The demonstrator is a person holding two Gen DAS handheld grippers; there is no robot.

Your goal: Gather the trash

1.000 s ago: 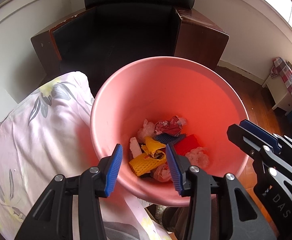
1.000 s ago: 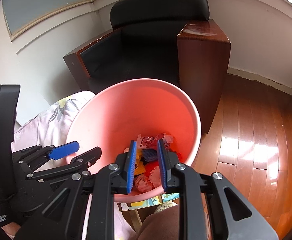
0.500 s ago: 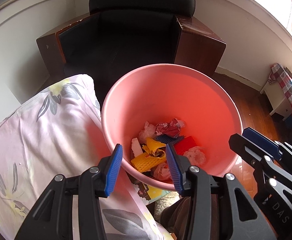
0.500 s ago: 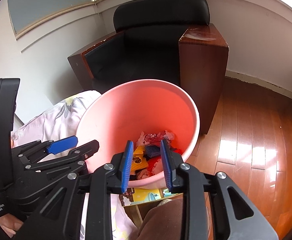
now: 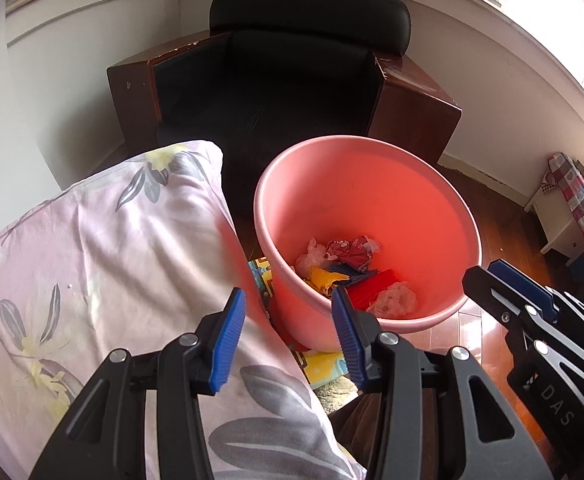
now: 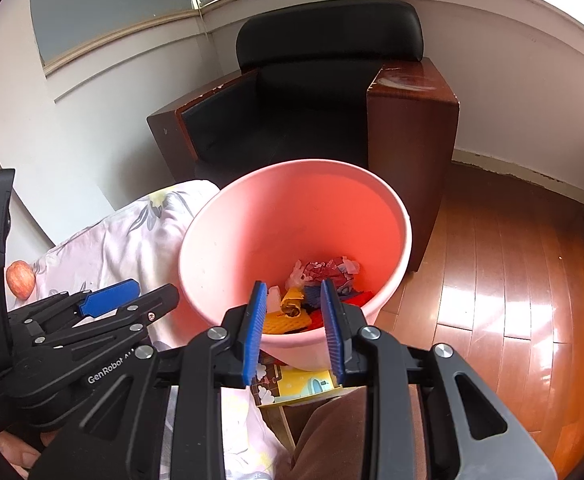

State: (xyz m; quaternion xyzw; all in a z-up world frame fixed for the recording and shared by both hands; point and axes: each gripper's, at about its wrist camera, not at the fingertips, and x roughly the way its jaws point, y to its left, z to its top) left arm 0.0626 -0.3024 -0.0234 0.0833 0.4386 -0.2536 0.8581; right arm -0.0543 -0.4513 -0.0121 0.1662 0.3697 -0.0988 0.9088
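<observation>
A pink bin (image 5: 372, 200) stands on the floor beside the bed; it also shows in the right wrist view (image 6: 292, 216). In it lies mixed trash (image 5: 348, 272): crumpled red, yellow, blue and white scraps, also seen in the right wrist view (image 6: 316, 288). My left gripper (image 5: 287, 336) is open and empty, above the bed's edge and the bin's near rim. My right gripper (image 6: 294, 332) is open and empty, just short of the bin's near rim. Each gripper shows in the other's view.
A floral bedsheet (image 5: 91, 264) lies at the left, with an apple (image 6: 19, 280) on it. A black armchair with wooden arms (image 6: 320, 104) stands behind the bin. Wooden floor (image 6: 512, 280) spreads to the right. A colourful box (image 6: 292, 386) lies under the bin's near side.
Both grippers have drawn back and up from the bin, which now looks smaller and farther away. The right gripper's jaws have opened wider. The trash in the bin has not moved.
</observation>
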